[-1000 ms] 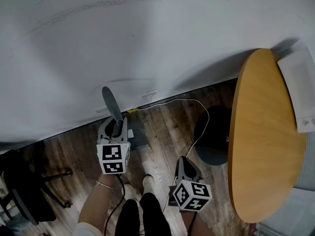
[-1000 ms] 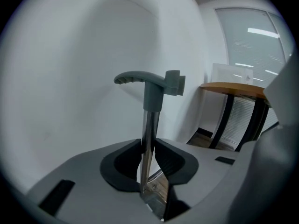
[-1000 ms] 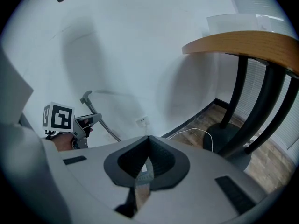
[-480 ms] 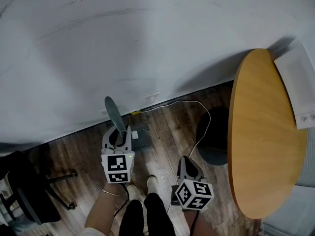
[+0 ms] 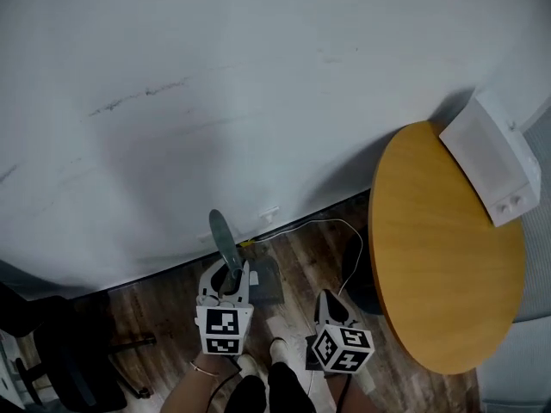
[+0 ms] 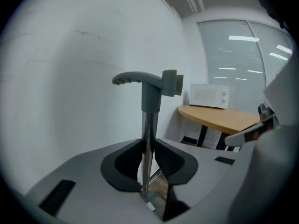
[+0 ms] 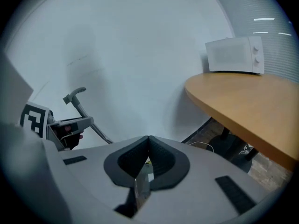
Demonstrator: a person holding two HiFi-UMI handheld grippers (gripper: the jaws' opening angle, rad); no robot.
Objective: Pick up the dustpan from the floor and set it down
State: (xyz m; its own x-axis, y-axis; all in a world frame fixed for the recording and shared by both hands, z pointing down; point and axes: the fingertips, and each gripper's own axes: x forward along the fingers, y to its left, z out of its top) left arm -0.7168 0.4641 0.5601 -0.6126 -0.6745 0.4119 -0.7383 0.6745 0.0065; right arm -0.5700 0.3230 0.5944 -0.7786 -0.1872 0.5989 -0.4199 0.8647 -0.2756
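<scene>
by the wall [image 5: 172,101], left gripper [image 6: 148,174] clamps the dustpan [image 6: 150,85] by its thin shaft [image 6: 148,134]; it may swivel or slip. right gripper [image 7: 147,164] closed, empty.

In the head view the left gripper [image 5: 226,275] hides most of the dustpan [image 5: 225,249]. Only the handle [image 5: 221,233] above it and a dark corner of the pan [image 5: 269,280] beside it show. In the left gripper view the pole [image 6: 148,143] drops between the pads, and its lower end is out of sight behind the gripper's body. The person's forearms [image 5: 200,392] and the black chair [image 5: 65,364] are cut off by the picture's edges. The round table [image 5: 448,248] covers part of its dark base [image 5: 357,289]. Where the thin white cable [image 5: 327,224] ends cannot be told.
</scene>
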